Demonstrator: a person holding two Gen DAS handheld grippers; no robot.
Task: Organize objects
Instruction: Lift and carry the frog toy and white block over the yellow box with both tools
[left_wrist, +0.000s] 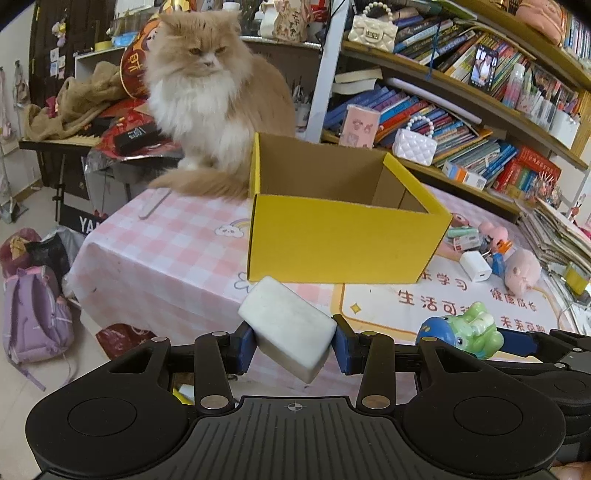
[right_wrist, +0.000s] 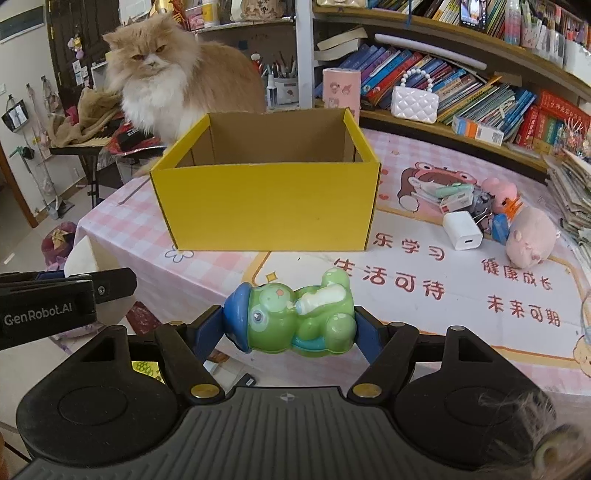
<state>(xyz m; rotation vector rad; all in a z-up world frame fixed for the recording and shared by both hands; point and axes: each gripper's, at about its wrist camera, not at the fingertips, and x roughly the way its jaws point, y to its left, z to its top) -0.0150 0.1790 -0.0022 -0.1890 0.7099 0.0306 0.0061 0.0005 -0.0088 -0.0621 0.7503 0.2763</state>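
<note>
Grippers both hold things: our left gripper (left_wrist: 295, 345) clamps a white block (left_wrist: 288, 328), our right gripper (right_wrist: 291, 325) a green frog toy (right_wrist: 299, 314), below the yellow box (right_wrist: 266, 199).

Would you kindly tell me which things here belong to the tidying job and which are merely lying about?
In the job:
- white block in the left gripper
- green frog toy in the right gripper
- yellow box
- white charger and pink plush pig, probably next

Just about:
- cat
- books
- white pearl-handled bag
</note>
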